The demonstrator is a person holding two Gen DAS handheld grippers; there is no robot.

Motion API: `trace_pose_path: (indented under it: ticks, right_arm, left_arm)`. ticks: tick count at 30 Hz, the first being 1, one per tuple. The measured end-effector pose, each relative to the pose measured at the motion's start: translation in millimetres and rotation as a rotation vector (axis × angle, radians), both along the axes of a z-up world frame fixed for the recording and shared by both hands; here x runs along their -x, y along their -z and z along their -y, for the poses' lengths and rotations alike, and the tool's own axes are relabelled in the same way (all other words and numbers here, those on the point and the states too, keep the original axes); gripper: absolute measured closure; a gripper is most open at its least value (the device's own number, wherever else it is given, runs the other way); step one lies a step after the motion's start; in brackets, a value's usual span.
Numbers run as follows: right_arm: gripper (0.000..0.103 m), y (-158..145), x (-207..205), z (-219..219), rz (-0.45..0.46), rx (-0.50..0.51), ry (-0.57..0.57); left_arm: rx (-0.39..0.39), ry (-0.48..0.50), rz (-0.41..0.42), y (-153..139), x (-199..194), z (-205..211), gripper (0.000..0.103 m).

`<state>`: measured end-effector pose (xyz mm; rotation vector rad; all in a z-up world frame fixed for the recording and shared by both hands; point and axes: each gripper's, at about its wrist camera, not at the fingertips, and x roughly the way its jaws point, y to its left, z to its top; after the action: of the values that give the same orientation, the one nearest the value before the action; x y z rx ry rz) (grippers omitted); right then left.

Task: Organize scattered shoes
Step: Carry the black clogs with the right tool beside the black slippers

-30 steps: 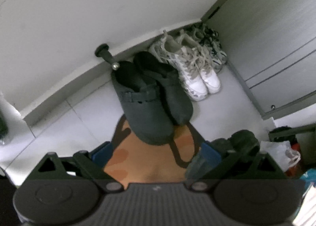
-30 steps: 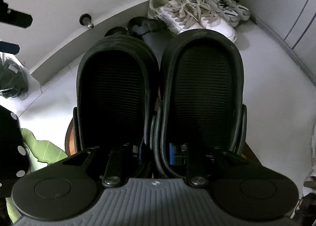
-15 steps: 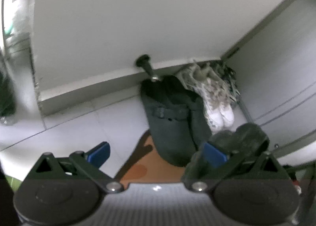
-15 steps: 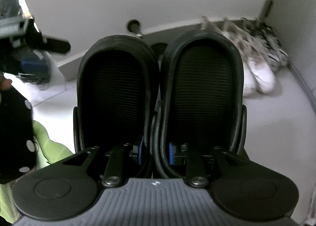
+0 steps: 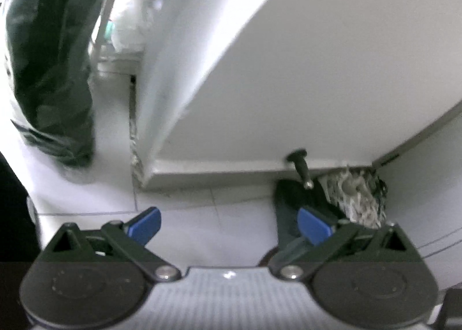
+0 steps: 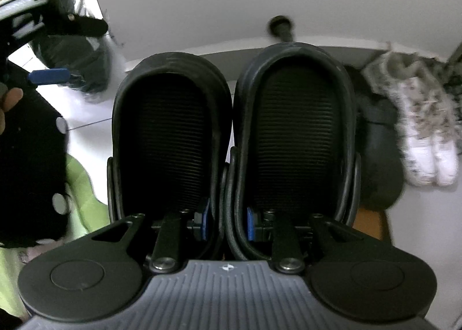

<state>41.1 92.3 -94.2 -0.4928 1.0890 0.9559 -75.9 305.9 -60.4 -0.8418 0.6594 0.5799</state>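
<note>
My right gripper point(image 6: 226, 224) is shut on a pair of black slippers point(image 6: 294, 133), pinching their two inner walls together; they fill the right wrist view, toes away from me. Dark grey clogs point(image 6: 378, 154) stand by the wall with white sneakers point(image 6: 424, 139) to their right. In the left wrist view the clogs point(image 5: 288, 203) and sneakers point(image 5: 355, 200) show low right by the baseboard. My left gripper point(image 5: 228, 224) is open and empty above the white floor; it also shows at the left of the right wrist view point(image 6: 49, 76).
A black door stopper point(image 5: 299, 164) sticks out of the wall above the clogs. A dark plastic bag point(image 5: 49, 64) hangs at the left past the wall corner. An orange mat point(image 6: 372, 223) lies beneath the clogs. A green patterned mat point(image 6: 80, 185) lies at left.
Both views have swung left and tilted up. The left gripper has drawn away from the clogs toward the wall corner. The right gripper still holds the slippers.
</note>
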Motion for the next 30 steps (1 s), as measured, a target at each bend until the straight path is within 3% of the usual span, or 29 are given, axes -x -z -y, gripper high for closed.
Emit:
trace_pose_path:
  ticks: [2,7,13,15,30]
  right_arm:
    - [0.077,3,-1,-15,-0.027,-0.006,-0.019]
    - [0.077,14,-1,-39,-0.027,0.022,-0.037]
    - [0.077,34,-14,-61,-0.044,0.045,-0.031]
    - [0.077,36,-17,-64,-0.047,0.049,-0.031]
    - [0.076,65,-47,-114,-0.066,0.058,-0.051]
  left_arm:
    - [-0.005,0.0,-0.013,-1,-2,-3,0.001]
    - [-0.064,0.118,-0.051,10,-9,2,0.001]
    - [-0.011,0.202,-0.034,23,-2,10,0.001]
    - [0.053,0.204,-0.035,27,1,6,0.001]
    - [0.111,0.191,0.009,39,0,6,0.001]
